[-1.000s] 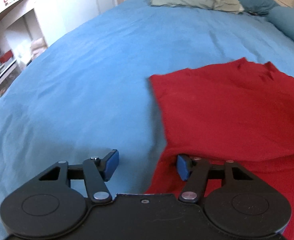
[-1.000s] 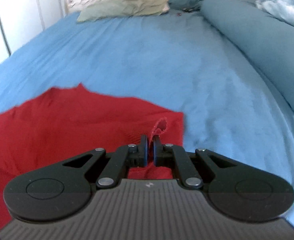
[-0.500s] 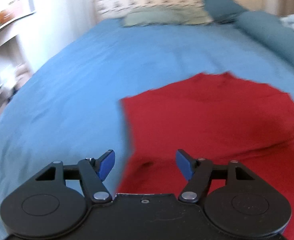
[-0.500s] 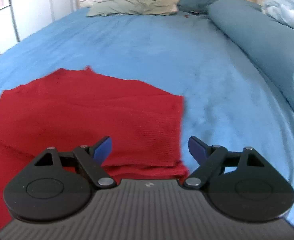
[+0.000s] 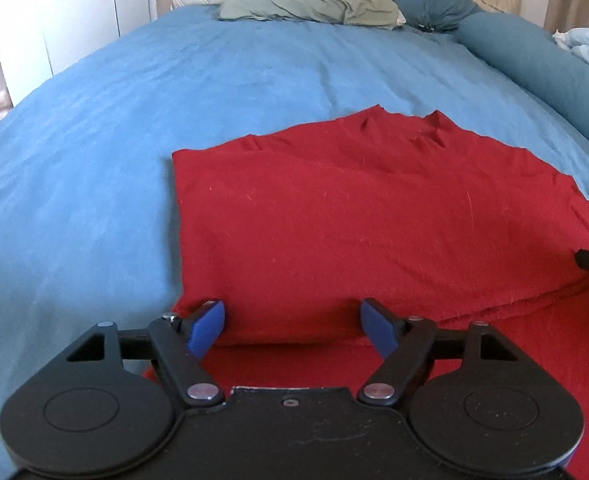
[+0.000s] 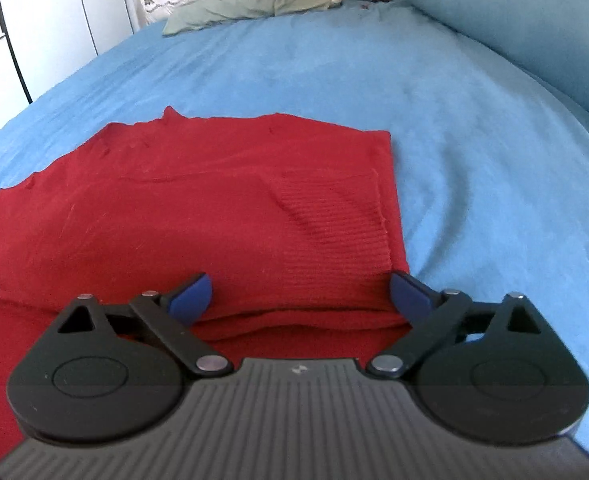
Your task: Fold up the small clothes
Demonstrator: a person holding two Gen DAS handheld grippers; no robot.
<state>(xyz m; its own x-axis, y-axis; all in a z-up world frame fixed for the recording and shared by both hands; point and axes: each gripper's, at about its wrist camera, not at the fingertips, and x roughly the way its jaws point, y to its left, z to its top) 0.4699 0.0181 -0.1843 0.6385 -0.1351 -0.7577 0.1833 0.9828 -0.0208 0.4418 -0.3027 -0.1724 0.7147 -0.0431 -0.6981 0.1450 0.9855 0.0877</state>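
A red knitted garment (image 5: pixel 374 224) lies on the blue bedspread (image 5: pixel 94 160), with one layer folded over the layer below; its folded edge runs just ahead of both grippers. My left gripper (image 5: pixel 292 326) is open and empty, its blue pads straddling the near left part of the fold. In the right wrist view the same garment (image 6: pixel 198 216) shows a ribbed panel at its right edge. My right gripper (image 6: pixel 300 298) is open and empty over the near right corner. The tip of the right gripper shows at the far right of the left view.
Pillows (image 5: pixel 310 4) and a teal bolster (image 5: pixel 534 56) lie at the head and right side of the bed. A light blue duvet (image 6: pixel 534 24) is bunched on the right. White furniture (image 5: pixel 34 20) stands left of the bed.
My right gripper let go of the red fabric and opened wide. Both grippers shifted over the folded garment, which now lies flatter. The left gripper stayed open.
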